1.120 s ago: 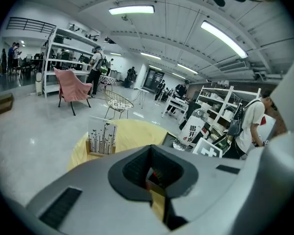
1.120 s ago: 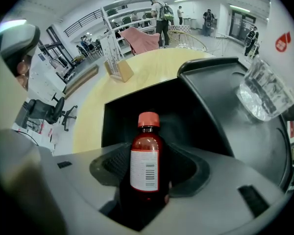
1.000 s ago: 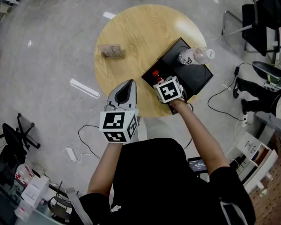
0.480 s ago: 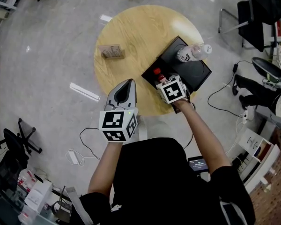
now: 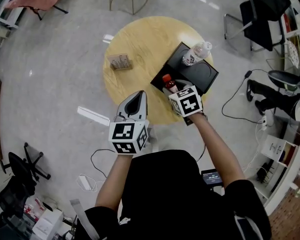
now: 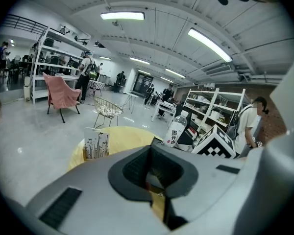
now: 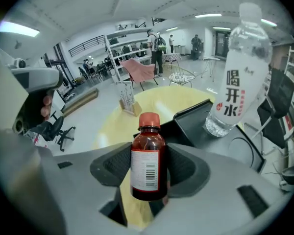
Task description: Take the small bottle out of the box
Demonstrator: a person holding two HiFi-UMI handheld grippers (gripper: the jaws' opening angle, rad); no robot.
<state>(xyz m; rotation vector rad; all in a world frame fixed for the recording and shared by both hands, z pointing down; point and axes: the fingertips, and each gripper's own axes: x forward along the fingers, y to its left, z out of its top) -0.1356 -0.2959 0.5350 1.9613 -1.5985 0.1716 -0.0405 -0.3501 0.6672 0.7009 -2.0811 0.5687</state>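
The right gripper [image 7: 148, 177] has its jaws closed on the small brown glass bottle with a red cap and white barcode label [image 7: 148, 163]. The dark pads press the bottle's body from both sides, and it stands upright with its cap above the jaws. In the head view this small bottle [image 5: 168, 82] sits over the near-left corner of the flat black box [image 5: 202, 76], just ahead of the right gripper [image 5: 175, 90] and its marker cube. Whether its base is clear of the box rim cannot be told.

A tall clear plastic water bottle with a white cap [image 5: 194, 54] stands at the far end of the box. The box lies on the right part of the round pale wooden table [image 5: 145, 44].

The left gripper [image 5: 136, 99] hangs over the table's near edge, apart from the box. Its jaws [image 6: 154, 177] are drawn together with nothing between them.

A small wooden stand of printed cards [image 5: 120, 62] rests on the table's left side, well apart from the box.
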